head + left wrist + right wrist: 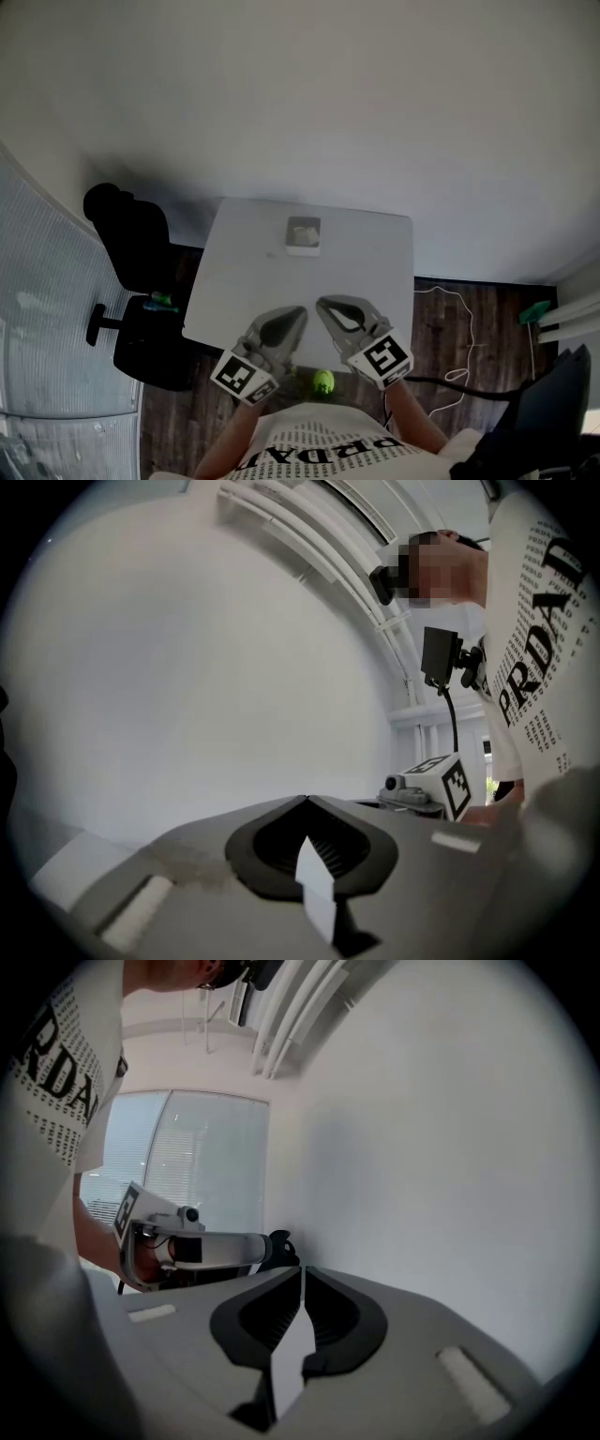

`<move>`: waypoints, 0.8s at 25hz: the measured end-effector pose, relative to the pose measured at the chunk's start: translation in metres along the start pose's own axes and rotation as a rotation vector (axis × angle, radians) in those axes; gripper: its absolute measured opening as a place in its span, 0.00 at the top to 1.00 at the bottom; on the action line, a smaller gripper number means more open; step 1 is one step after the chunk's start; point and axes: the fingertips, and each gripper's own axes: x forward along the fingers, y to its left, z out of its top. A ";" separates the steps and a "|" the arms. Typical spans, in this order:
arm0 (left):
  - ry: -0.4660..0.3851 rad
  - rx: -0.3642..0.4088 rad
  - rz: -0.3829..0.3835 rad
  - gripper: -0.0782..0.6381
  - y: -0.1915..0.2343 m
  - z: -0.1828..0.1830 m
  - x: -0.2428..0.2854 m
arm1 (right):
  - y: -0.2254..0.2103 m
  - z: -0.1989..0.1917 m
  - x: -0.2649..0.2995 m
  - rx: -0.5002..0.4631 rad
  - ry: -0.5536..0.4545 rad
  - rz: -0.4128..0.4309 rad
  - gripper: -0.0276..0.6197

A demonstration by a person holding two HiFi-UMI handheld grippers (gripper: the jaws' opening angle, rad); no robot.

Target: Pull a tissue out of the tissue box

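The tissue box (303,235) sat at the far side of the table (375,262), well apart from the left gripper (298,312) and right gripper (322,303), both closed and empty; a tissue, likely light, soft and tearable, wanted gentle pinching at the top slot.

The right gripper (302,1271) fills the lower half of the frame from 4 to 8 o'clock, its two grey jaws with black ribbed pads meeting tip to tip just below centre with nothing between them. At 9 o'clock the left gripper (262,1252) reaches in level from the edge, its marker cube (129,1211) at the outer end and a small black object (281,1244) just past its tips. A bright window (197,1171) with blinds sits at 10 o'clock, the person's printed white shirt (66,1063) at 11, and a plain white wall (441,1147) spans 12 to 4.
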 end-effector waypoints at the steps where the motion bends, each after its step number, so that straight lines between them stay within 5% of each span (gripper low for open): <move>1: 0.000 0.000 0.000 0.90 0.001 0.000 0.001 | -0.001 0.000 0.001 0.004 -0.003 0.001 0.94; 20: -0.010 -0.003 -0.077 0.90 0.080 0.014 0.021 | -0.027 0.007 0.074 -0.014 0.051 -0.055 0.94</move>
